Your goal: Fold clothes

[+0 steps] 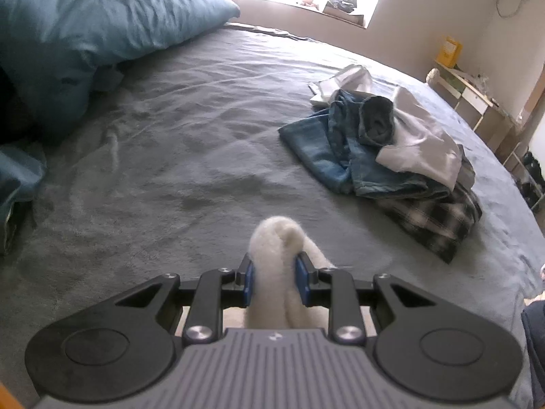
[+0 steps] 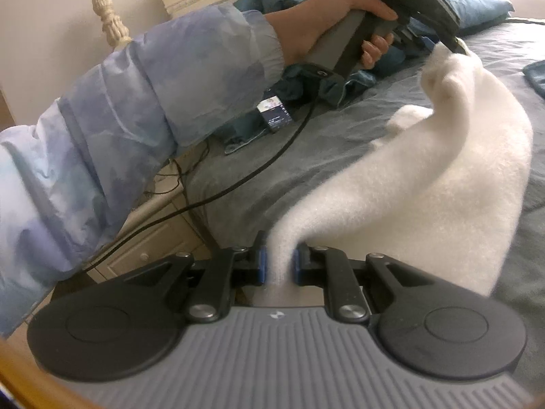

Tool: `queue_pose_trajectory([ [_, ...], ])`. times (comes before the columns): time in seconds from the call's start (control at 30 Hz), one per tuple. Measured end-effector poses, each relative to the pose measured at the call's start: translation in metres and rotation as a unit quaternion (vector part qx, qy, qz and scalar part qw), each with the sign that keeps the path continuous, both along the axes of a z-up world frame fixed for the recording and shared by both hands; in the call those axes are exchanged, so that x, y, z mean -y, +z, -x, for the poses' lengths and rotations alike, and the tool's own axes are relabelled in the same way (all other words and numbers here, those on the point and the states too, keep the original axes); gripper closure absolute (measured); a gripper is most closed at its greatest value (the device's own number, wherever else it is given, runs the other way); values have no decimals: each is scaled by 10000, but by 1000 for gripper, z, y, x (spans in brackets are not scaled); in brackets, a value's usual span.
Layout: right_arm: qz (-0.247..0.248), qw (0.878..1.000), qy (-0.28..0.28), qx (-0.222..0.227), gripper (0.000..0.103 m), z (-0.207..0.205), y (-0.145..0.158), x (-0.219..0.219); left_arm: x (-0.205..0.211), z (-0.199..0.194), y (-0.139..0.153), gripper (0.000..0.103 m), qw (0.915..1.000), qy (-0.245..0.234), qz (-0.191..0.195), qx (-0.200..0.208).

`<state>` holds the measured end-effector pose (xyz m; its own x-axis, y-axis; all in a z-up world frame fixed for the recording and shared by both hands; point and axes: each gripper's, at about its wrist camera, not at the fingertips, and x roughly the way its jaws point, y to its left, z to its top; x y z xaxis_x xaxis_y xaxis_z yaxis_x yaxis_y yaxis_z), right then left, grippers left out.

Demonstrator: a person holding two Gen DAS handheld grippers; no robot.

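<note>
A fluffy white garment (image 2: 425,177) hangs stretched over the grey bed (image 1: 170,143) between both grippers. My left gripper (image 1: 277,277) is shut on a bunched fold of the white garment (image 1: 276,238), which pokes up between its blue pads. My right gripper (image 2: 279,266) is shut on another edge of the same cloth. In the right wrist view a hand in a pale blue sleeve (image 2: 136,95) holds the left gripper (image 2: 454,46), whose tip pinches the garment's far corner.
A heap of clothes lies at the bed's right: jeans (image 1: 340,150), a light grey top (image 1: 422,139) and a plaid shirt (image 1: 439,214). A blue duvet (image 1: 85,27) fills the far left. A black cable (image 2: 238,180) and a phone (image 2: 276,114) lie near the bedside cabinet (image 2: 153,235).
</note>
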<state>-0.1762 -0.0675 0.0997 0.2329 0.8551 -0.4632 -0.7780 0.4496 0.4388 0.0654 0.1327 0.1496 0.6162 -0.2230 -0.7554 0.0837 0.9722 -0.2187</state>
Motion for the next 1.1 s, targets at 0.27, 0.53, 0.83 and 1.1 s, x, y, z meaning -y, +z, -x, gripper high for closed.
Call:
queue_pose_trajectory([
  [0.27, 325, 9992, 252, -9, 90, -7, -8, -38, -40, 3, -24, 80, 9997, 242, -55, -15],
  [0.53, 532, 9978, 395, -90, 90, -8, -15, -52, -86, 10, -37, 101, 9952, 624, 733, -157],
  [0.83, 629, 9973, 363, -62, 89, -4, -14, -54, -93, 5, -47, 40, 9884, 436, 1452, 54],
  [1.1, 747, 9964, 374, 125, 89, 2, -16, -63, -89, 5, -78, 76, 9806, 250, 1938, -123],
])
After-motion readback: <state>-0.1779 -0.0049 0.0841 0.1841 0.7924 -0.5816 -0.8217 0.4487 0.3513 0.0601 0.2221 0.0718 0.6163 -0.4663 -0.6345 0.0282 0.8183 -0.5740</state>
